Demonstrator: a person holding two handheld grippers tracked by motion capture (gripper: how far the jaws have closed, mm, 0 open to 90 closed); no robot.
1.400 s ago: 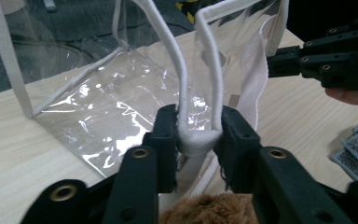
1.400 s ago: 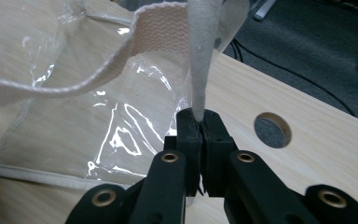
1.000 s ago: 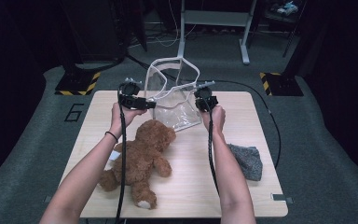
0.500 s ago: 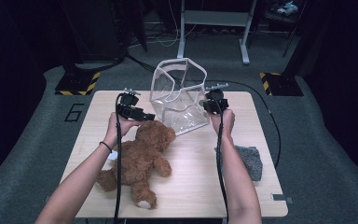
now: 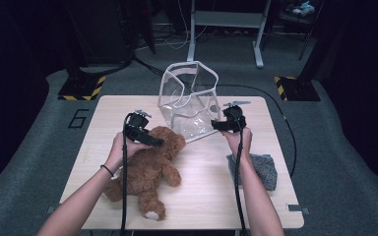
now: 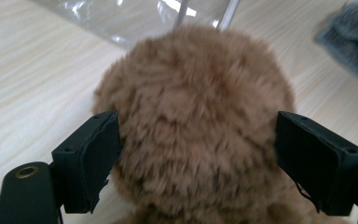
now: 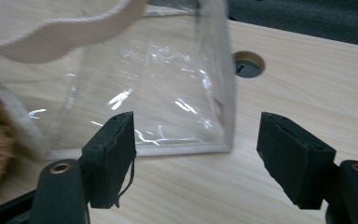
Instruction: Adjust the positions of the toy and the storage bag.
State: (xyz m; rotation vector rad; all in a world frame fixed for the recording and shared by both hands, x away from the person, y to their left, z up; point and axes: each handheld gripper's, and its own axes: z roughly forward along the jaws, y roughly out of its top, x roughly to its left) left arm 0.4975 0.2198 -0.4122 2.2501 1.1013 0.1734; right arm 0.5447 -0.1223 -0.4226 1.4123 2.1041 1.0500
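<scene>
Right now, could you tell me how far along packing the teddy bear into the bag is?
Done: the clear plastic bag stands open, and the right gripper has just let go of it. In hand: the left gripper, opening, straddles the brown plush teddy bear. Left: gripping, lifting, bagging.

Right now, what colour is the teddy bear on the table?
Brown, the teddy bear; clearest in the left gripper view.

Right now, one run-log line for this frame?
left gripper: open, astride teddy bear head | right gripper: jaws just opened, nothing between | clear bag: standing free on table
</scene>
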